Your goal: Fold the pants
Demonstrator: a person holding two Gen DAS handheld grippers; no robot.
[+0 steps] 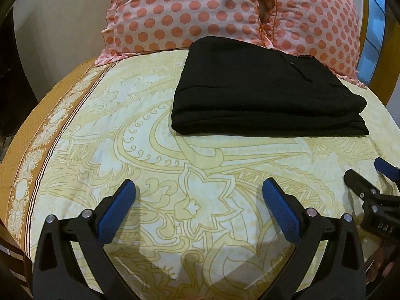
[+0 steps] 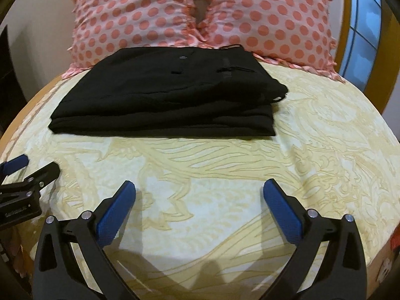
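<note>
Black pants (image 1: 265, 87) lie folded in a flat rectangular stack on the bed, just in front of the pillows; they also show in the right wrist view (image 2: 170, 95). My left gripper (image 1: 198, 191) is open and empty, hovering over the bedsheet well short of the pants. My right gripper (image 2: 199, 191) is open and empty too, also back from the pants. The right gripper shows at the right edge of the left wrist view (image 1: 370, 182), and the left gripper at the left edge of the right wrist view (image 2: 27, 170).
A yellow patterned bedsheet (image 1: 175, 155) covers the bed, with an orange border (image 1: 30, 150) on the left. Two pink polka-dot pillows (image 1: 180, 10) (image 1: 312, 17) stand behind the pants. A window (image 2: 362, 25) in a wooden frame is at the right.
</note>
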